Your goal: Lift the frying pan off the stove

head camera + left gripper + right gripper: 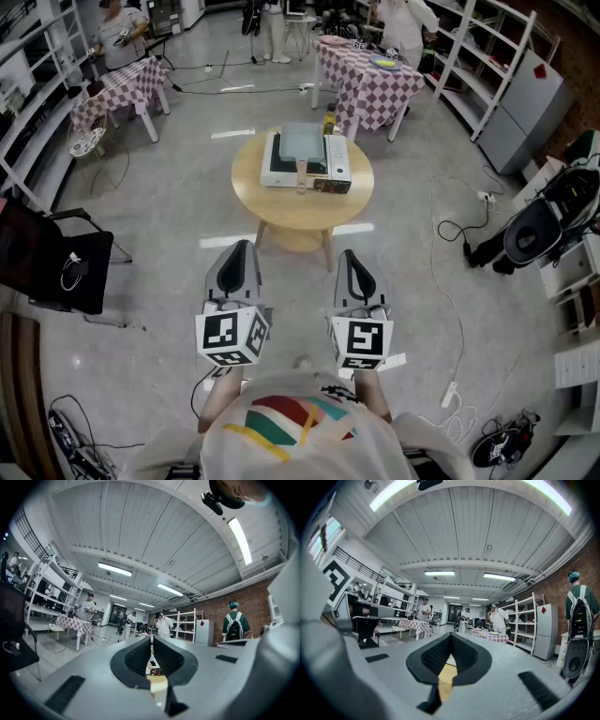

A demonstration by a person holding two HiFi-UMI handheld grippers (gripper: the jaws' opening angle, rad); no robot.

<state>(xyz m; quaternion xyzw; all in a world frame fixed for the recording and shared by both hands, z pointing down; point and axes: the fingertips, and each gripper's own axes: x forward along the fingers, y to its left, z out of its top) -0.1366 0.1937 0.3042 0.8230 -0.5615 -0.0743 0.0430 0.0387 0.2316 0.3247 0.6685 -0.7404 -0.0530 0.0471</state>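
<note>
The left claw [236, 255] and right claw [352, 262] are held side by side close to the person. Each is closed tip to tip on nothing, probably because no reach has begun. Ahead, well apart from both, the round tabletop [281, 208] carries the stove [336, 159]. The frying pan [302, 142] sits on it, its handle [301, 174] pointing toward the person, which suits a straight-on grasp.
</note>
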